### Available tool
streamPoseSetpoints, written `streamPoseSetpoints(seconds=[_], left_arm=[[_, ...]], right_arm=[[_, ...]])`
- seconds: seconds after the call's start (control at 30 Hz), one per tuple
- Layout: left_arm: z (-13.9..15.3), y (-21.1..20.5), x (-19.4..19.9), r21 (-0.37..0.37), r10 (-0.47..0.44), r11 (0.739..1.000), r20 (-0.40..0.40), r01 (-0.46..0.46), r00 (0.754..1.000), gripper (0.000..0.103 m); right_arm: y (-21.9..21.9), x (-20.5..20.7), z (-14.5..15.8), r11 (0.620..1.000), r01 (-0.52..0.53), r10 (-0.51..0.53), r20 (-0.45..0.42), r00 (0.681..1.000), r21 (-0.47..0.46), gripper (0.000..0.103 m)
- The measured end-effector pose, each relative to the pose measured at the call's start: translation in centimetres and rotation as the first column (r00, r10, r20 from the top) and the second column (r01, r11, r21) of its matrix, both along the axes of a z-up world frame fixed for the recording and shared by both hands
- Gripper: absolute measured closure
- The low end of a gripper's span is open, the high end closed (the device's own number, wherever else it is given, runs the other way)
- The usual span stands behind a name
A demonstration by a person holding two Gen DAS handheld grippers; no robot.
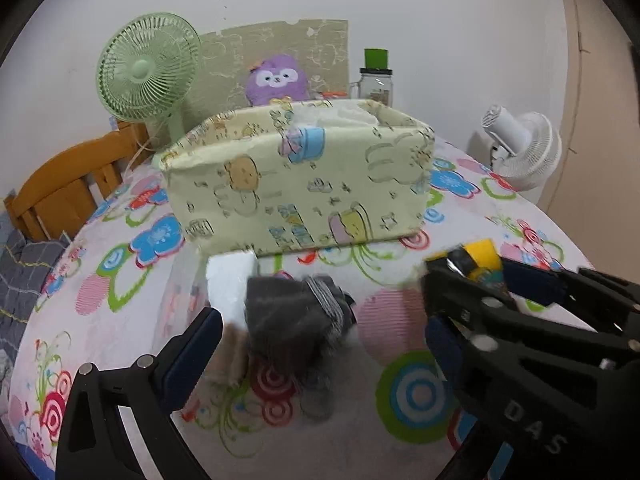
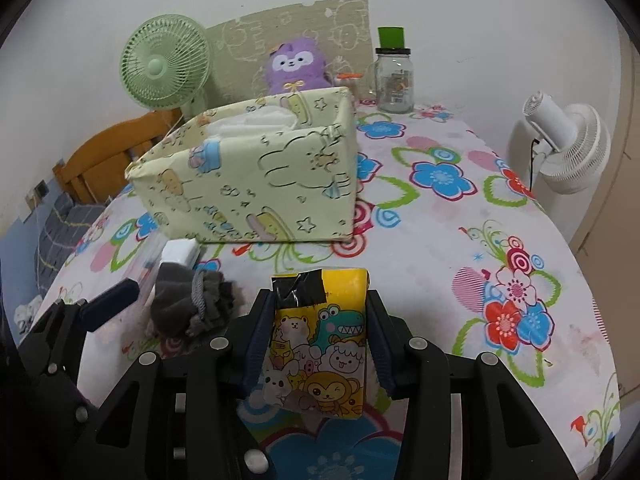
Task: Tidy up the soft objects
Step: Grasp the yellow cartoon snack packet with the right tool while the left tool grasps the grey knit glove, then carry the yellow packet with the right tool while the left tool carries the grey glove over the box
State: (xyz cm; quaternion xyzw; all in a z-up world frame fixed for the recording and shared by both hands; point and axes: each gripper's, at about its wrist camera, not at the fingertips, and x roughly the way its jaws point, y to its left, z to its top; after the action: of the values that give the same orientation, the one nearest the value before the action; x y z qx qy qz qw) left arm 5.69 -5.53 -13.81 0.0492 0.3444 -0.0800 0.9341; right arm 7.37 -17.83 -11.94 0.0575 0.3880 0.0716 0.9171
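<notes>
Two claws were at work in front of the fabric bin (image 2: 256,168), each set up for its own soft item. Your right claw (image 2: 318,344) was clamped on the yellow cartoon tissue pack (image 2: 320,344), its pads pressing the pack's two long sides so that it stayed upright with the black-taped end pointing toward the bin, which probably made it easy to carry over the near wall. Your left claw (image 1: 320,332) stood spread wide with nothing in it, one blue finger (image 1: 196,356) to the left of the grey sock bundle (image 1: 296,316) and the other side hidden behind the right claw's body, so you appeared to be straddling the bundle before closing. That bundle lay on the flowered surface (image 2: 440,240), just beside a white packet (image 1: 232,276) near the bin's front wall. White soft items (image 2: 256,120) already sat inside the bin, so the task looked partly done.
</notes>
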Motion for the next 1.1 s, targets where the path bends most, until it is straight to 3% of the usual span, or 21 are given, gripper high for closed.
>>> streamPoseSetpoints(seconds=[0.1,0.33,0.43,0.6,1.1], left_arm=[[0.0,-0.1,0.9,0.023,0.019,1.0,-0.003,-0.019,1.0,0.005],[-1.0,0.2,2.7,-0.015,0.02,1.0,-0.09,-0.021,0.996,0.037],[-1.4,-0.1,2.6,0.005,0.022,1.0,-0.089,-0.022,0.996,0.04],[-1.4,0.2,2.4,-0.023,0.027,0.999,-0.096,-0.03,0.995,0.043],[0.3,-0.6,-0.6,-0.024,-0.052,0.998,-0.061,0.051,0.997,0.044]], right_arm=[[-0.5,0.2,0.0,1.0,0.014,-0.014,0.004,1.0,0.008,0.055],[-0.9,0.6,-0.3,1.0,0.014,-0.013,-0.006,1.0,0.019,0.055],[-0.9,0.8,-0.5,1.0,0.008,-0.008,-0.009,1.0,0.02,0.055],[-0.9,0.8,-0.6,1.0,0.01,-0.01,-0.01,1.0,0.02,0.055],[0.0,-0.6,-0.3,1.0,0.007,-0.007,0.002,1.0,0.028,0.055]])
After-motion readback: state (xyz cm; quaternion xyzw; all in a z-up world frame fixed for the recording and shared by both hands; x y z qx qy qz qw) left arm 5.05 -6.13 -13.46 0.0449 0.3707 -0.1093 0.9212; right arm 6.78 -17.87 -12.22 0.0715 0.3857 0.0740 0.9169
